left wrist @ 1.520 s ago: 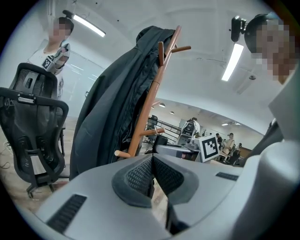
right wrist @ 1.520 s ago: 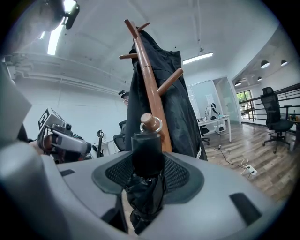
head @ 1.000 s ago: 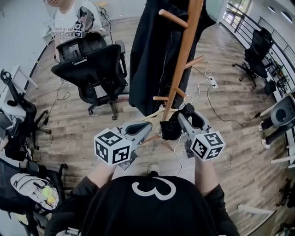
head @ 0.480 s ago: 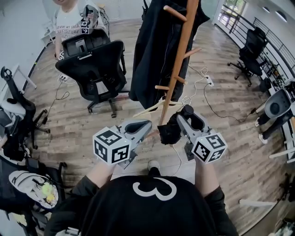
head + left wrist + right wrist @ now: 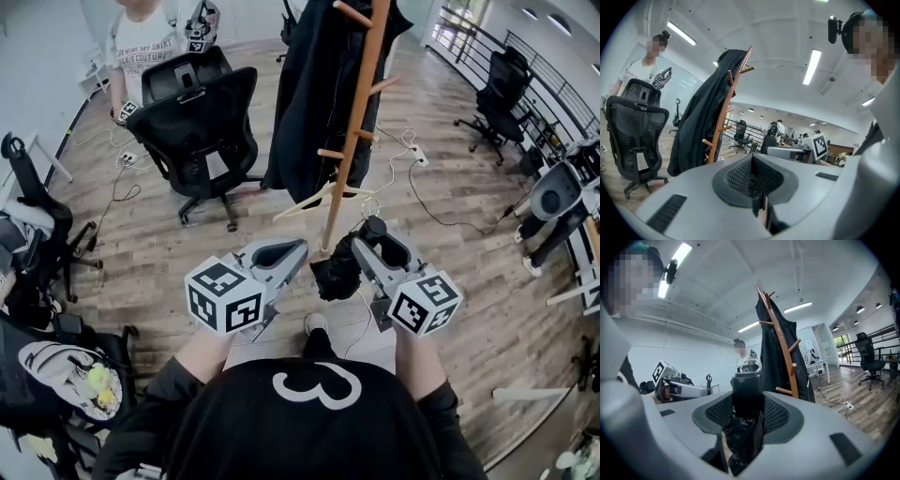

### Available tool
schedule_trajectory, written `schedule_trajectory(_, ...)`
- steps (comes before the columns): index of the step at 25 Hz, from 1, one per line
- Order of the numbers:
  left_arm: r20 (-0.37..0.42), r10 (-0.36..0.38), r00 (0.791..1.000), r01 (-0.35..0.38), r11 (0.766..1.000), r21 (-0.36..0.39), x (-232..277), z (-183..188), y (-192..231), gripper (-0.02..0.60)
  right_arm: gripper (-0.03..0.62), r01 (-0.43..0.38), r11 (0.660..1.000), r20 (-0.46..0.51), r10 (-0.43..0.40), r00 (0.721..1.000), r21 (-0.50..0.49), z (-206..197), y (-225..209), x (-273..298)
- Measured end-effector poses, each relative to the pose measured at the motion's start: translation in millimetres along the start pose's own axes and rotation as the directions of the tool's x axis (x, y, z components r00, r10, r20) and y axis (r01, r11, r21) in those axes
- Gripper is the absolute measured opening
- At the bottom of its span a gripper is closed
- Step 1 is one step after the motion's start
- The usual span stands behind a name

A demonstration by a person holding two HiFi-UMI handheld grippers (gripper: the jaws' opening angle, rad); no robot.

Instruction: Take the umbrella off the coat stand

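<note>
A black folded umbrella [image 5: 337, 268] is clamped between the jaws of my right gripper [image 5: 367, 244]. In the right gripper view its handle [image 5: 747, 391] stands upright with a metal ring on top, and the folded cloth hangs below. The wooden coat stand [image 5: 353, 131] rises just beyond it, carrying a black coat [image 5: 309, 94]. In the right gripper view the coat stand [image 5: 780, 345] is apart from the umbrella. My left gripper [image 5: 296, 253] is shut and empty, left of the pole's lower part. In its own view the left gripper [image 5: 752, 177] shows its pads pressed together.
A wooden hanger [image 5: 315, 199] hangs low on the stand. A black office chair [image 5: 202, 122] stands to the left, with a person [image 5: 150, 37] behind it. A white cable and power strip [image 5: 416, 156] lie on the wood floor to the right. More chairs [image 5: 497, 94] stand far right.
Both grippers and the umbrella have drawn back a little from the coat stand, which now looks farther away. The right gripper's hold on the umbrella is unchanged.
</note>
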State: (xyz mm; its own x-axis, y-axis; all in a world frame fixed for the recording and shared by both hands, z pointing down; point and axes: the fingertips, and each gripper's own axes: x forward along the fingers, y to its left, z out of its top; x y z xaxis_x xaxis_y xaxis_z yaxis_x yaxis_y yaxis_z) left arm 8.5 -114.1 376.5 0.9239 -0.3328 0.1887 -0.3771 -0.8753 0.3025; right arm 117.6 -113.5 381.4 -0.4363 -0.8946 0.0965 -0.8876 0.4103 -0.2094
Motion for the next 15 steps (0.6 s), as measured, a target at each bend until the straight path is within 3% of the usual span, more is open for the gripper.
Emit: schedule_trajectory(15,0.041,-0.013,0.999,0.011,0.999,0.036,-28.6,4.7,-58.1,0.015,0.206,-0.063,0.998,0.001,0.063,0.998,-0.024,8.8,52.4,-58.2)
